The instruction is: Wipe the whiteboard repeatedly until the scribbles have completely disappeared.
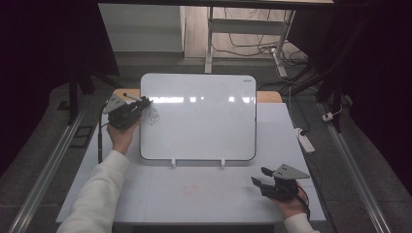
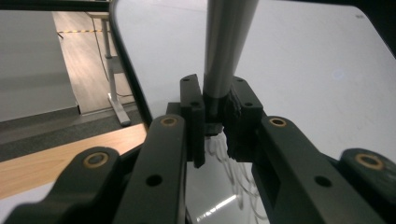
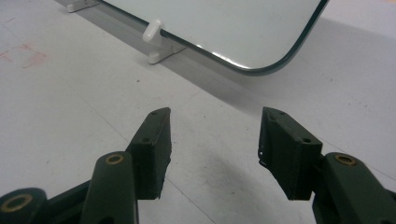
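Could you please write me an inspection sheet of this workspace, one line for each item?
Surface: white table, faint reddish stain near its middle.
Job's things: whiteboard propped on two white feet; marker at the board's left edge, over a small scribble.
Clutter: nothing seen.
Grippers: left gripper shut on the marker; right gripper open, empty, low over the table.
Cables: one trails from the left gripper; several lie on the floor behind.
Surroundings: power strip at the right; desk legs beyond.

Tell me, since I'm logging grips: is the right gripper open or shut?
Open. The right gripper's jaws stand apart over bare table with nothing between them.
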Tool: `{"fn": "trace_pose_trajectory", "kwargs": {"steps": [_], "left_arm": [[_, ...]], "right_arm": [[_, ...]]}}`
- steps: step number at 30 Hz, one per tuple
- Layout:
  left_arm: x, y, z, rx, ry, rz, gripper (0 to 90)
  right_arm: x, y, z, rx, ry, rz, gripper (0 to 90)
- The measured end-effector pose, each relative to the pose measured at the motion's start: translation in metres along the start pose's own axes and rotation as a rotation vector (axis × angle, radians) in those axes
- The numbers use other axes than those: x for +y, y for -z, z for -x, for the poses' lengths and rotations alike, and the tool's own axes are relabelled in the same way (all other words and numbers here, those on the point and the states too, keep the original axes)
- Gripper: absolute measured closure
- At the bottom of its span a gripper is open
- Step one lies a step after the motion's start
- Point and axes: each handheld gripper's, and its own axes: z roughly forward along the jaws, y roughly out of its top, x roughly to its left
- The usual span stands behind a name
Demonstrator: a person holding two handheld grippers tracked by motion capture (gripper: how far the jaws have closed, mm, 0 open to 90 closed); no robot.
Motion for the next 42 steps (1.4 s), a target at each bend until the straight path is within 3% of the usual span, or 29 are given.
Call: {"fn": "trace_pose_trajectory", "kwargs": {"steps": [4,6,11,15,18,20,23,26,30,33,42], "left_arm": [[-0.004,-0.003,0.015,-0.033,-0.069,-0.035,77.8],[0.000,-0.004,0.010,-0.026,-0.054,-0.026,77.7],[0.017,-0.005,-0.012,0.037,-0.008,0.003,77.8],[0.013,-0.002,-0.016,0.016,0.032,0.012,77.8],[0.010,-0.003,-0.009,-0.010,0.007,-0.006,77.7],[0.014,-0.003,-0.010,0.014,-0.025,-0.013,77.7],[0.025,-0.002,-0.024,0.060,0.015,0.007,77.7],[0.030,-0.005,-0.028,0.072,-0.010,-0.004,77.7],[0.027,-0.005,-0.024,0.037,0.002,-0.010,77.8],[0.022,-0.007,-0.015,0.018,-0.034,-0.032,77.8],[0.018,-0.001,-0.011,-0.010,-0.052,-0.058,77.7]], "right_arm": [[0.000,-0.001,0.000,0.003,0.003,-0.004,44.3],[0.000,-0.002,-0.001,0.003,0.003,-0.005,44.3],[0.001,-0.001,-0.002,0.003,0.007,-0.003,44.2],[0.000,0.000,-0.001,0.004,0.001,-0.002,44.2],[-0.001,-0.001,0.000,0.005,-0.003,-0.004,44.2],[-0.001,-0.003,-0.001,0.011,0.002,-0.008,44.2],[0.000,-0.005,-0.003,0.015,0.011,-0.010,44.1],[0.001,-0.005,-0.005,0.018,0.013,-0.012,44.1],[-0.001,-0.005,-0.003,0.016,0.006,-0.015,44.1],[-0.001,-0.005,-0.003,0.017,0.005,-0.014,44.0],[0.000,-0.005,-0.004,0.018,0.009,-0.013,44.0]]}}
